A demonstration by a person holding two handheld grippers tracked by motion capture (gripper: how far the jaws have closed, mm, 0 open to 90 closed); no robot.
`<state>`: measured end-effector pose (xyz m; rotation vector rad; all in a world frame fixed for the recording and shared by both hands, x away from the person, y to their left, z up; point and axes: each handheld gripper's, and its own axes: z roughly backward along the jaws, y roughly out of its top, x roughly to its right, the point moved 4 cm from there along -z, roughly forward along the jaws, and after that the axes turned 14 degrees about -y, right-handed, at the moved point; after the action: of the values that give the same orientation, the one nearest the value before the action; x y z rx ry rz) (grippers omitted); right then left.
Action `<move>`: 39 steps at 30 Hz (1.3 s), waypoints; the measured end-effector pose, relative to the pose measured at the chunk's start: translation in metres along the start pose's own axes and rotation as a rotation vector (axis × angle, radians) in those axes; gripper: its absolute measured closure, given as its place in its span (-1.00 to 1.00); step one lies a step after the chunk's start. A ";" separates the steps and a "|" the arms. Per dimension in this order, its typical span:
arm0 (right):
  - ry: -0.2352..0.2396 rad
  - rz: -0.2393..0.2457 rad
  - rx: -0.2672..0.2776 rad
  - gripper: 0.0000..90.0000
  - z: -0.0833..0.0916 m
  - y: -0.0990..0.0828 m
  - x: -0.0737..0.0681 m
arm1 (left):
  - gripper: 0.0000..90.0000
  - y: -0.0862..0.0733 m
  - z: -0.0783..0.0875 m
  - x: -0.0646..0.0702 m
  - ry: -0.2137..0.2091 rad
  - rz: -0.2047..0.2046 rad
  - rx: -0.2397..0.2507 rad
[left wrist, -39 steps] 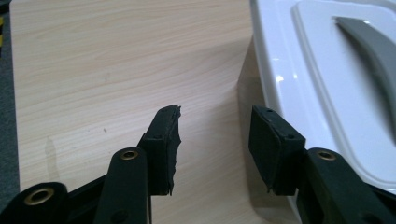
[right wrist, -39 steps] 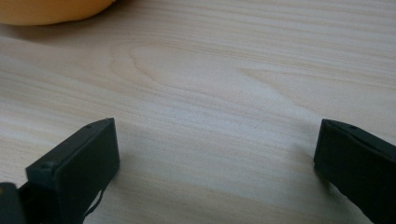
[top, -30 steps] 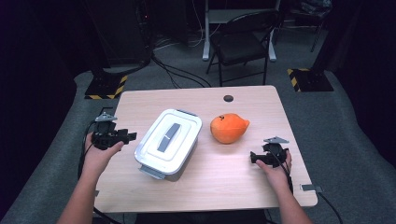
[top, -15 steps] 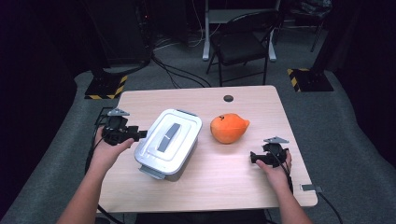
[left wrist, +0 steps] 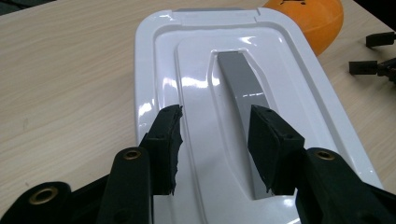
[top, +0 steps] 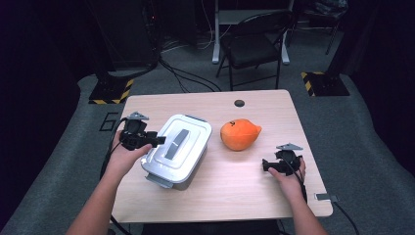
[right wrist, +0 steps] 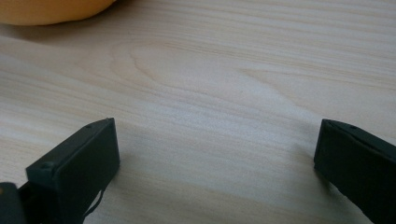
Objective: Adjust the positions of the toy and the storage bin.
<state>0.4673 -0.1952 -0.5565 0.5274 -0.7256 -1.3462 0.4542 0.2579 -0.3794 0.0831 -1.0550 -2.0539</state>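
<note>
Left gripper (left wrist: 215, 140) had its fingers closing, still apart, over the box's grey handle (left wrist: 243, 84); centring it between them looked wise.

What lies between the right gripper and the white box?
Bare tabletop, seen in the high view; the orange toy sits farther back, off the line from right gripper to white box.

White lidded box (top: 178, 149) blocking the table's (top: 235, 191) centre-left, orange plush (top: 240, 134) just right of it with a narrow bare lane between, open wood along the lower edge, far strip bare but for a dark grommet (top: 239, 103), folding chair (top: 254, 46) beyond
</note>
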 end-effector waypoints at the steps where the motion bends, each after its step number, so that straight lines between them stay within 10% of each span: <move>1: 0.000 0.000 0.000 -1.00 0.000 0.000 0.000 | 0.20 0.001 -0.002 0.001 -0.002 0.001 0.000; 39: 0.001 0.001 0.000 -1.00 0.000 0.000 0.000 | 0.30 0.003 -0.053 0.017 -0.005 -0.032 -0.096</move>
<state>0.4673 -0.1952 -0.5564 0.5274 -0.7252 -1.3454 0.4648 0.2109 -0.4068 0.0456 -0.9617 -2.1315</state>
